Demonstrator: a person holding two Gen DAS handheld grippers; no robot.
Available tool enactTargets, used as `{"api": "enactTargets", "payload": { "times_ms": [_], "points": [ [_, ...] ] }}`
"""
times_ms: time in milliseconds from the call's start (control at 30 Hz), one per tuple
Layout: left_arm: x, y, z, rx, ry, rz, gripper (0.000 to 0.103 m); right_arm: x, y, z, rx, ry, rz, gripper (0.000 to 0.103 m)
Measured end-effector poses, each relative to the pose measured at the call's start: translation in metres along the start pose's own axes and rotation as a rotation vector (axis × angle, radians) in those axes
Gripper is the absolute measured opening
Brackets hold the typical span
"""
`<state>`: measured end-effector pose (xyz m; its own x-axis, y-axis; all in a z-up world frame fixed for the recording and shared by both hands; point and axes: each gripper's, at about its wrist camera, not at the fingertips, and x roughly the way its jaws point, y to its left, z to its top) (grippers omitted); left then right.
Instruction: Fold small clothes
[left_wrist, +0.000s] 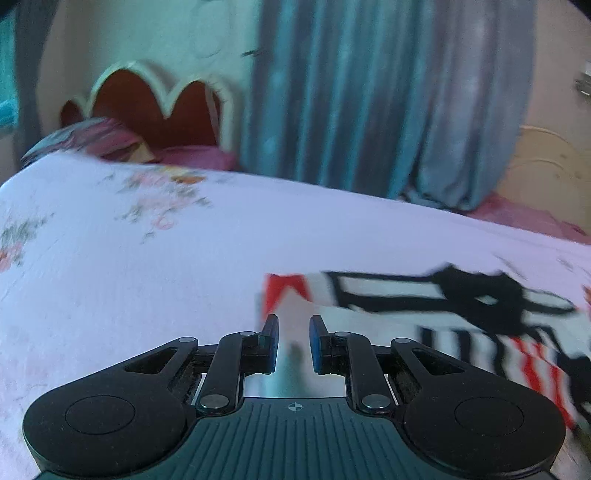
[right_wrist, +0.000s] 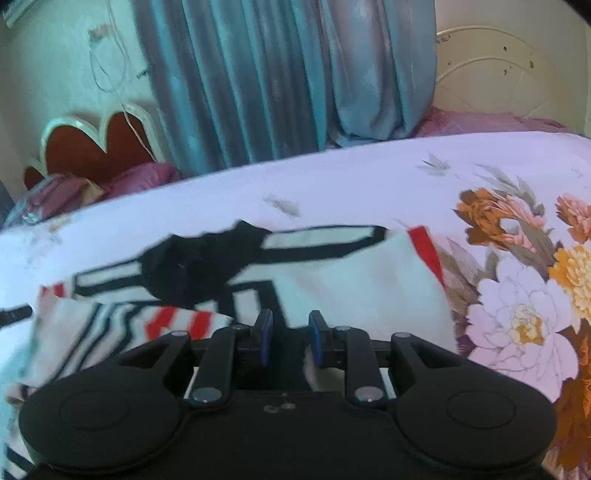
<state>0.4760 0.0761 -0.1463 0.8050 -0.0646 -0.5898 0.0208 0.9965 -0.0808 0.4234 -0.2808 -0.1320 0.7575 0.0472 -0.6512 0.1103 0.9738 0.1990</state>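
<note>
left gripper (left_wrist: 293, 341) fingers narrowly apart, pinching nothing | right gripper (right_wrist: 290, 339) fingers narrowly apart over cloth, grip unclear | small garment (right_wrist: 332, 280) crumpled on bed (left_wrist: 147, 277): light, limp; best pinched at hem corners | curtain (right_wrist: 277, 74) beyond

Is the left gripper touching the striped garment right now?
Cannot tell. In the left wrist view the left gripper sits at the garment's red-cornered edge with nothing visibly clamped, but blur hides any contact.
</note>
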Motion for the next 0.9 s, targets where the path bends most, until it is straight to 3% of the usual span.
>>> {"api": "enactTargets", "payload": {
  "times_ms": [167,267,367,467,533,600,633,900],
  "points": [
    [-0.029,-0.027,-0.034,0.062,0.061,-0.096,0.016,0.002,0.029,-0.005,-0.032,0.045,0.092,0.023],
    [-0.036,-0.038,-0.060,0.127,0.094,-0.080,0.016,0.006,0.045,-0.015,-0.072,0.081,0.121,0.025],
    [-0.043,-0.036,-0.078,0.153,0.056,-0.065,0.016,0.016,0.048,-0.028,-0.135,0.123,0.051,0.023],
    [-0.048,-0.039,-0.073,0.150,0.069,-0.050,0.016,0.015,0.031,-0.031,-0.111,0.123,0.057,0.018],
    [-0.055,-0.036,-0.066,0.124,0.067,-0.046,0.016,0.009,0.031,-0.026,-0.103,0.128,0.036,0.023],
    [-0.060,-0.035,-0.070,0.133,0.057,-0.032,0.016,0.002,0.028,-0.026,-0.093,0.095,0.017,0.034],
    [-0.055,-0.031,-0.073,0.128,0.090,-0.036,0.016,0.006,0.026,-0.030,-0.100,0.115,-0.004,0.034],
    [-0.055,-0.038,-0.063,0.088,0.131,-0.024,0.016,-0.001,0.022,-0.030,-0.086,0.130,0.003,0.037]
  ]
}}
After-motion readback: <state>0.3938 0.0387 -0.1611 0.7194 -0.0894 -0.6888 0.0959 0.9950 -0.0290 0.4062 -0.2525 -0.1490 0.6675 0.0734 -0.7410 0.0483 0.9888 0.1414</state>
